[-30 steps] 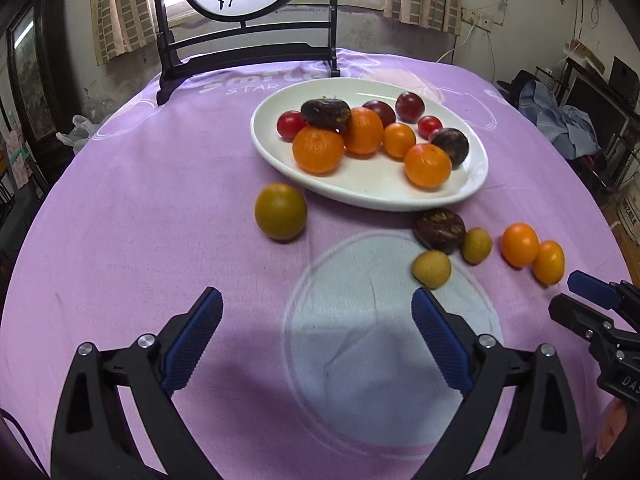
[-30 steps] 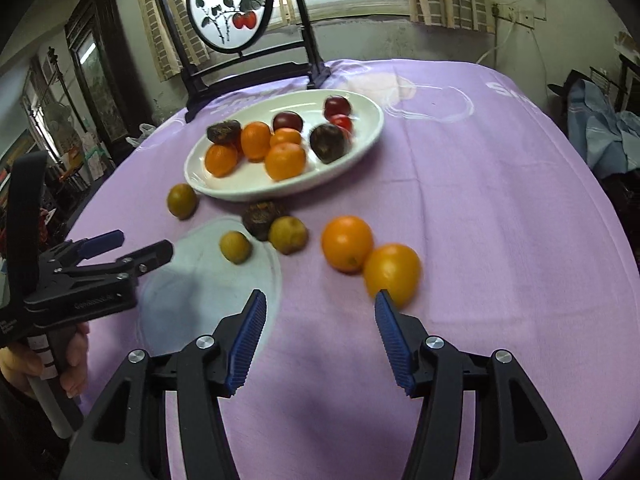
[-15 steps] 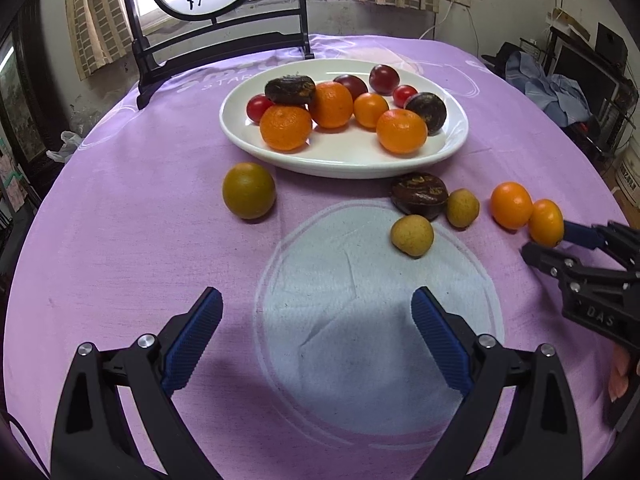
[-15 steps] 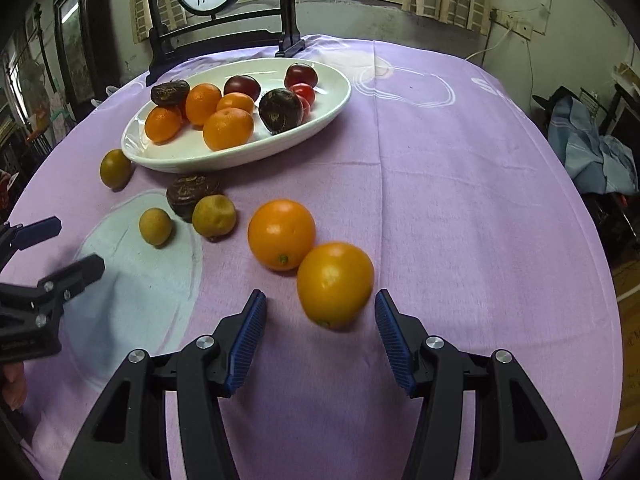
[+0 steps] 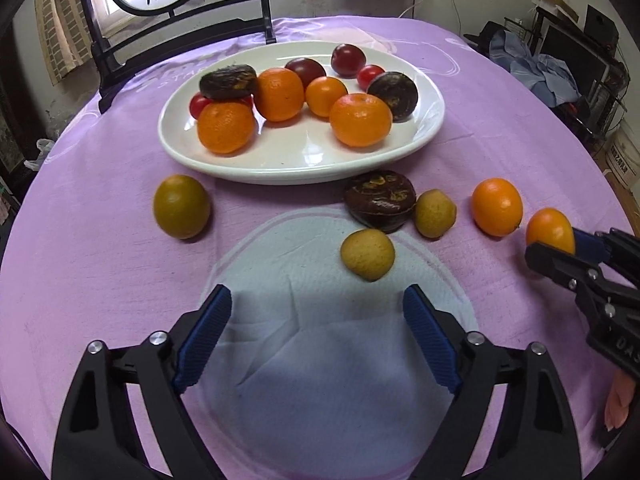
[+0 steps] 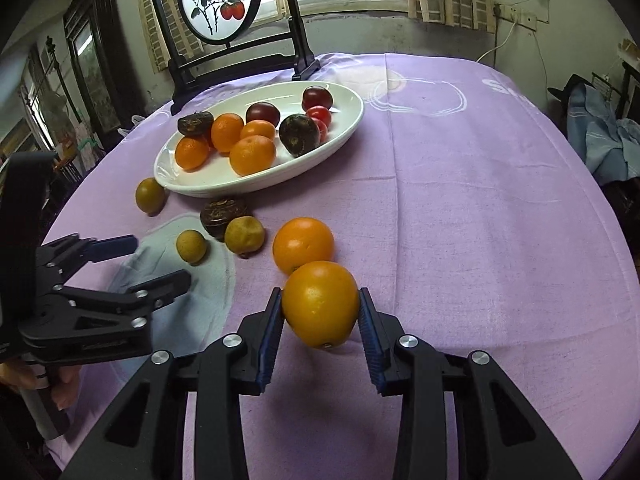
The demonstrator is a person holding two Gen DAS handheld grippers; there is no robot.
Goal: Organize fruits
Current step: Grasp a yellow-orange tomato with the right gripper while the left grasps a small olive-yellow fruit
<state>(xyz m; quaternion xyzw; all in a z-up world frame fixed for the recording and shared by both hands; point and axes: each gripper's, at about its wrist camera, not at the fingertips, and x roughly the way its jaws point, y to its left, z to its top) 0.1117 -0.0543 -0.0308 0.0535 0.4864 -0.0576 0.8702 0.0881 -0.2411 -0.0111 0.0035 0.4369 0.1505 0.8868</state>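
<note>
A white oval plate (image 5: 430, 128) (image 6: 348, 120) holds several oranges, dark fruits and red fruits. My right gripper (image 6: 320, 314) is shut on an orange (image 6: 320, 304) (image 5: 550, 230), its blue pads against both sides. A second orange (image 6: 303, 245) (image 5: 497, 207) lies just beyond it. My left gripper (image 5: 316, 312) (image 6: 160, 258) is open and empty over the pale circle on the cloth. Ahead of it lie a small yellow fruit (image 5: 367, 254), a dark brown fruit (image 5: 380, 200), a yellow-green fruit (image 5: 435, 213) and a green round fruit (image 5: 182, 206).
The round table has a purple cloth (image 6: 480, 220). A black-framed decorative screen (image 6: 224, 4) stands at the far edge behind the plate. Clothes and furniture (image 5: 536, 64) sit beyond the table at the right.
My right gripper moved forward and closed on the nearest orange. My left gripper moved forward, closer to the loose fruits, and stayed open.
</note>
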